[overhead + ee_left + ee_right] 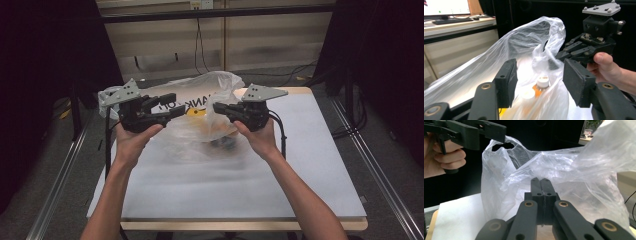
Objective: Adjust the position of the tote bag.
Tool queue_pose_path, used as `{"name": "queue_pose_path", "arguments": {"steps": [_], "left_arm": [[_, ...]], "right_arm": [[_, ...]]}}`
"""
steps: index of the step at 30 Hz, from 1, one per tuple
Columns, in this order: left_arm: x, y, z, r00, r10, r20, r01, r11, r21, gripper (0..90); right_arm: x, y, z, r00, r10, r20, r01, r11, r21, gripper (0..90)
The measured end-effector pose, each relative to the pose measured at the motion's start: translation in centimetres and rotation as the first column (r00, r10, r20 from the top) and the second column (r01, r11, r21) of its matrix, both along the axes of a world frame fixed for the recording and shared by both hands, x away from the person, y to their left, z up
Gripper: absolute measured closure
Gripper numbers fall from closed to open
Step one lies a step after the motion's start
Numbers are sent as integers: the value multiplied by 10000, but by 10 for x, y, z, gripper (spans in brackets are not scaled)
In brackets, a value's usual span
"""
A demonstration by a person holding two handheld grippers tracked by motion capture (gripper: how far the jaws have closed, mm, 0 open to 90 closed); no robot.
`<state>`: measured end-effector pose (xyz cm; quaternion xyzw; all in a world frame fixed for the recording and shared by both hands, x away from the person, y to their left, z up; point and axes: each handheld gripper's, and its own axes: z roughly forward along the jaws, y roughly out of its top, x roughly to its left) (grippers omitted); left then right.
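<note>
High view: one clear plastic bag point(210, 107) is seen at centre frame on the white tabletop point(300, 170), between two claws. The left claw point(177, 107), left of centre, is spread with nothing pinched; the right claw point(218, 107), just right of centre, is pressed together on the bag's film. The judged step is opening the bag's mouth; a firm hold on the right is advised while the left is brought onto the opposite edge, not onto the contents.

Left gripper view: the spread jaws are seen framing the bag point(524, 57), with no pad touching film. Two capped bottles point(541, 85) are counted inside at lower centre, both blurred. The right claw point(552, 63) is pinching film at centre right.

Right gripper view: the closed jaws are pressed together at lower centre, film point(564, 170) apparently caught between them. The left claw point(496, 131), upper left, is beside one bag handle hole point(502, 146).
</note>
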<state>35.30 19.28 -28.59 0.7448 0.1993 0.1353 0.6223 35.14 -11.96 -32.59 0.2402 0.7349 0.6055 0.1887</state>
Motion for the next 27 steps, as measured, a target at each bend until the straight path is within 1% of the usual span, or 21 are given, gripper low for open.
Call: {"name": "queue_pose_path", "arguments": {"steps": [2,3,5,6,7,9,10,12,13,14,15,17,18,19,20,21,22,23,24,26,27], "left_arm": [[-5,14,-2,9998,195,77,-194,9998,-72,422],[-5,14,-2,9998,195,77,-194,9998,-72,412],[-9,32,-5,9983,543,194,-537,9980,-344,398],[-9,38,-5,9975,671,233,-663,9973,-327,393],[-9,38,-5,9975,671,233,-663,9973,-327,388],[-10,51,-4,9940,1054,307,-1052,9944,-75,373],[-9,65,-3,9913,1286,280,-1280,9915,-220,371],[-6,80,-5,9861,1649,194,-1641,9857,-371,366],[-5,85,-7,9839,1778,156,-1771,9835,-379,362],[-4,89,-9,9841,1778,27,-1775,9830,-465,362],[-2,94,-11,9826,1857,36,-1854,9818,-415,362],[0,96,-13,9818,1899,-64,-1900,9807,-467,363],[3,102,-16,9776,2104,-103,-2107,9768,-383,361],[4,105,-17,9753,2202,-167,-2207,9745,-408,357],[5,107,-18,9740,2249,-278,-2262,9722,-605,352],[5,111,-19,9721,2332,-246,-2342,9710,-489,352],[6,114,-19,9714,2368,-169,-2374,9701,-499,350],[6,118,-18,9689,2468,-184,-2475,9675,-526,344],[5,121,-18,9671,2532,-256,-2544,9646,-691,341],[4,128,-17,9611,2749,-247,-2760,9583,-739,329],[4,133,-18,9560,2921,-253,-2932,9520,-878,324]], "right_arm": [[0,-2,-1,10000,4,-17,-4,10000,1,900],[0,-2,-1,10000,4,-17,-4,10000,1,900],[-1,-4,-2,10000,-9,-10,9,10000,86,900],[-1,-5,-2,10000,-15,-1,15,10000,71,900],[-2,-6,-1,10000,-60,-4,60,10000,32,900],[-2,-8,-1,10000,-81,31,81,9999,63,900],[-3,-9,-1,9999,-105,30,105,9999,24,900],[-4,-10,-2,9999,-126,50,125,9999,28,900],[-4,-11,-2,9999,-156,28,156,9999,30,900],[-4,-12,-3,9999,-158,30,158,9999,41,900],[-4,-12,-3,9999,-164,39,163,9998,76,900],[-5,-14,-4,9999,-163,35,162,9998,112,900],[-5,-15,-5,9998,-185,25,184,9997,160,900],[-6,-16,-6,9998,-202,46,201,9997,111,900],[-6,-16,-7,9998,-218,37,218,9997,129,900],[-6,-18,-8,9998,-221,26,221,9997,63,900],[-7,-19,-8,9997,-245,27,245,9997,75,900],[-8,-20,-8,9996,-287,44,286,9996,65,900],[-8,-22,-9,9996,-286,61,285,9996,91,900],[-10,-26,-9,9993,-365,59,365,9993,92,900],[-10,-27,-9,9993,-363,62,363,9993,111,900]]}}
